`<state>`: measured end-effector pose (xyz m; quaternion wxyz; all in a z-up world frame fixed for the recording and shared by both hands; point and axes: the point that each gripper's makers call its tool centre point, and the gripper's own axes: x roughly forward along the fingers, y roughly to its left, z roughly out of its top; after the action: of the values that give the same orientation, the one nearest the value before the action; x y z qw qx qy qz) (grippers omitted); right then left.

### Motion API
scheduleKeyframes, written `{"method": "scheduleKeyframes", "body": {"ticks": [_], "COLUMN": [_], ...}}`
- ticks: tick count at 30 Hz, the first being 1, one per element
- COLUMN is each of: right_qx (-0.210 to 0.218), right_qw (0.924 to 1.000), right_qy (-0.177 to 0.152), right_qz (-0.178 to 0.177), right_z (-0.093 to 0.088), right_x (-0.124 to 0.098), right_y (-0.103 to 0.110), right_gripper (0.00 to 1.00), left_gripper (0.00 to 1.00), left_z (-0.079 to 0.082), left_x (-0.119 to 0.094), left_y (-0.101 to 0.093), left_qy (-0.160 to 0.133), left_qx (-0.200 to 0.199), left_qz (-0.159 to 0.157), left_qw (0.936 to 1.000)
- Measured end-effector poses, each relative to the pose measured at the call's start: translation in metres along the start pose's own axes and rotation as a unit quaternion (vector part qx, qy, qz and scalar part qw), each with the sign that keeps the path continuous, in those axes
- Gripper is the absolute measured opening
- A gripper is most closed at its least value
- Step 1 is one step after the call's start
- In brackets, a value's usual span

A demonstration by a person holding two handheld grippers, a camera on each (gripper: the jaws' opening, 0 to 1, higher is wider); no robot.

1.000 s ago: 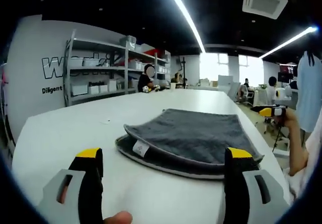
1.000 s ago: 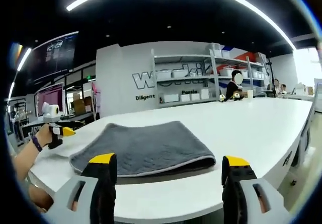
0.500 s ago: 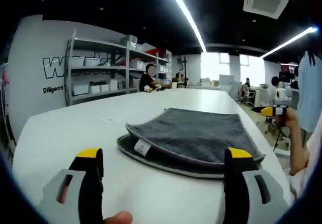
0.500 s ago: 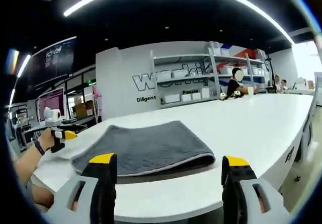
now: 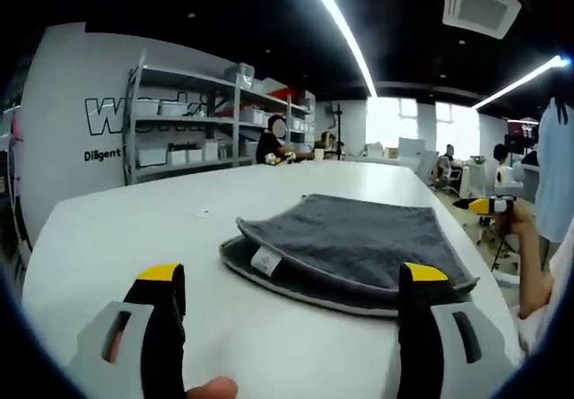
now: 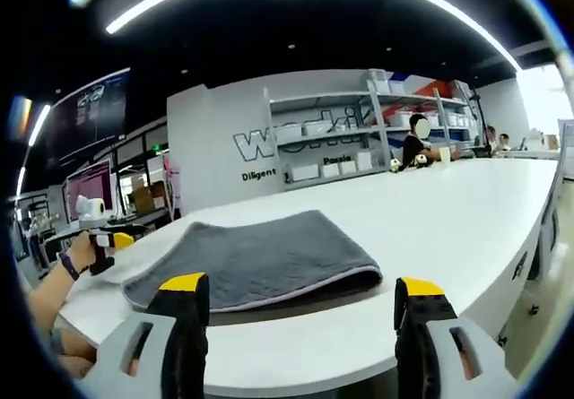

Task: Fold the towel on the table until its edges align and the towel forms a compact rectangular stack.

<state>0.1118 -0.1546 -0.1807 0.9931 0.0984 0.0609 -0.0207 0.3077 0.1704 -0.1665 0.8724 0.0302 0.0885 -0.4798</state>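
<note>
— Between the left gripper's [image 5: 285, 291] fingers [image 5: 162, 327], what sits?
— Nothing is held; those yellow-tipped fingers stand wide apart, resting low over the white surface [image 5: 117, 238]. Just ahead of them lies the grey towel [image 5: 350, 242], folded over on itself, its light-edged hem curving toward the fingers and a small white tag [image 5: 265, 260] showing at the near left corner.
— And the right gripper [image 6: 300, 305]?
— Its fingers [image 6: 186, 327] are spread apart too, gripping nothing. The towel lies flat just beyond them, near the surface's front edge, its folded edge facing the right finger.
— Anything farther out?
— Off to the left of the right gripper's fingers, a hand holds the left gripper beside the towel. Well beyond the towel stand metal shelves [image 6: 327, 143] against a lettered wall, and a seated person [image 6: 415, 148] at the surface's far end.
</note>
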Motion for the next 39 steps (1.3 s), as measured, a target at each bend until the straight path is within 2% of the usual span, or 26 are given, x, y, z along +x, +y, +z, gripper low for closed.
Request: {"method": "scheduleKeyframes", "body": {"ticks": [7, 16, 18, 25, 30, 39], "right_qx": [0.009, 0.026, 0.032, 0.052, 0.080, 0.098], "right_qw": [1.0000, 0.9996, 0.9994, 0.9986, 0.9968, 0.9950], "right_qy": [0.004, 0.010, 0.009, 0.009, 0.001, -0.017], "right_qz": [-0.001, -0.004, -0.005, -0.003, 0.010, 0.003], "right_z": [-0.004, -0.014, -0.017, -0.024, -0.026, -0.024], "right_x": [0.004, 0.011, 0.013, 0.019, 0.022, 0.024], "right_y": [-0.004, -0.012, -0.014, -0.018, -0.015, -0.020], "right_gripper": [0.85, 0.84, 0.82, 0.78, 0.77, 0.73], "left_gripper": [0.97, 0.97, 0.97, 0.97, 0.97, 0.96], "left_z": [0.001, -0.005, -0.004, -0.005, -0.003, -0.002], "left_x": [-0.002, -0.006, -0.004, -0.004, -0.004, -0.003], "left_y": [-0.006, -0.008, -0.002, 0.000, -0.001, 0.000], "left_qy": [-0.004, 0.001, 0.002, 0.002, -0.001, -0.003], "left_qx": [0.002, 0.001, -0.001, -0.001, -0.001, -0.003], "left_qz": [-0.001, 0.000, 0.000, 0.001, 0.000, 0.000], "left_qw": [1.0000, 1.0000, 1.0000, 1.0000, 1.0000, 1.0000]}}
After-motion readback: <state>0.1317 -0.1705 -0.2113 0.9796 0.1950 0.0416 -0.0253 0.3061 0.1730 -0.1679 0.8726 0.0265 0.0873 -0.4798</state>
